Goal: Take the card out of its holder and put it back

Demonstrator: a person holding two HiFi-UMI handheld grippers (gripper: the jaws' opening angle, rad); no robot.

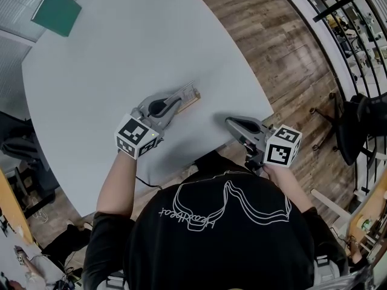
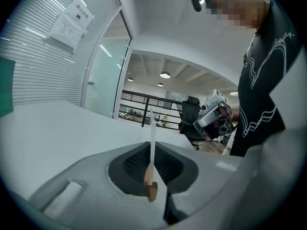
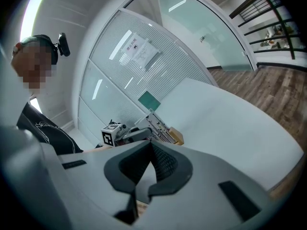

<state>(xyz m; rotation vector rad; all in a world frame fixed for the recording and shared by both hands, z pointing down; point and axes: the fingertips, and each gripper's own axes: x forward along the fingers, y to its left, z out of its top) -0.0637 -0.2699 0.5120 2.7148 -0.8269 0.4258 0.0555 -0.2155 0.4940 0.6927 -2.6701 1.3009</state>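
A white card (image 1: pixel 185 93) stands on edge over a small wooden holder (image 1: pixel 190 104) near the middle of the white table (image 1: pixel 121 47). My left gripper (image 1: pixel 179 100) is shut on the card. In the left gripper view the card (image 2: pixel 152 138) runs edge-on between the pads, with the holder (image 2: pixel 152 189) at its foot. I cannot tell how deep it sits in the slot. The right gripper view shows card (image 3: pixel 159 126), holder (image 3: pixel 177 137) and left gripper (image 3: pixel 139 134) from the side. My right gripper (image 1: pixel 230 123) rests near the table's front edge, shut and empty.
A green pad (image 1: pixel 56 10) lies at the table's far left corner. A black office chair (image 1: pixel 357 128) stands on the wooden floor to the right, beside a railing. The table's curved edge runs close behind the right gripper.
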